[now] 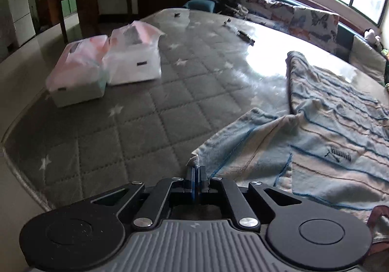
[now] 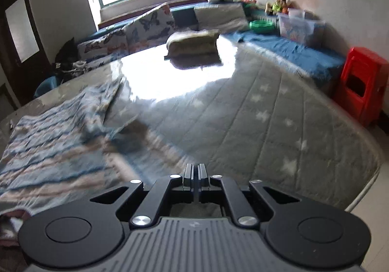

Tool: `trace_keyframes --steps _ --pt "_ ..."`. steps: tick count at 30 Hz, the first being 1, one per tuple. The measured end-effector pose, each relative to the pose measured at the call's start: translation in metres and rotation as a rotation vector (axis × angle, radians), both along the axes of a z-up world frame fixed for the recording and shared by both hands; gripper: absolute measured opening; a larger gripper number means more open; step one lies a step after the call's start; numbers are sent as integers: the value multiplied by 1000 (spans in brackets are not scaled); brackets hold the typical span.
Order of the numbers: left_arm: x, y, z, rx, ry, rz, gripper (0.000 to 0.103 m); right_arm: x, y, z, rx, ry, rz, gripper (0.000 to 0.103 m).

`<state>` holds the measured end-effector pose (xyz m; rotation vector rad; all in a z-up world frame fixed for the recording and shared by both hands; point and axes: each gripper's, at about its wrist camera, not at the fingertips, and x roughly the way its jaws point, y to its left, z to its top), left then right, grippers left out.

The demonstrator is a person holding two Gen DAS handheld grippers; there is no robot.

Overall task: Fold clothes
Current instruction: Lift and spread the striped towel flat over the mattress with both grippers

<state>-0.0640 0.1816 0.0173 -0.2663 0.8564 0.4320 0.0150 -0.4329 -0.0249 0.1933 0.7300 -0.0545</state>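
The left gripper [image 1: 196, 171] is pinching a corner of the striped garment [image 1: 328, 131], its jaws clamped together on the cloth. From those jaws the garment is spreading ahead and to the right across the bed [image 1: 150, 111]. Two bagged boxes [image 1: 107, 63] are sitting well ahead and to the left. The right gripper [image 2: 195, 170] is hanging with its jaws pressed together on nothing; the garment [image 2: 56, 136] is lying to their left.
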Motion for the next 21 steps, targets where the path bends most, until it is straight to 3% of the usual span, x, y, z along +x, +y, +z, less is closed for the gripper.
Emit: trace_keyframes --steps 5,10,17,18,19,21 --pt "0 -4 1 58 23 -4 2 24 13 18 -42 -57 83 7" --pt "-5 1 1 57 42 23 3 73 43 22 -27 -58 229 7" --pt "-10 18 15 72 53 62 22 152 83 11 37 -6 369 8" --pt "-10 20 18 83 48 69 34 162 88 8 26 4 387 12" --pt "-9 21 21 95 43 76 40 171 94 4 15 15 404 19" --pt "-5 22 28 113 29 78 40 187 106 -6 -9 42 424 23"
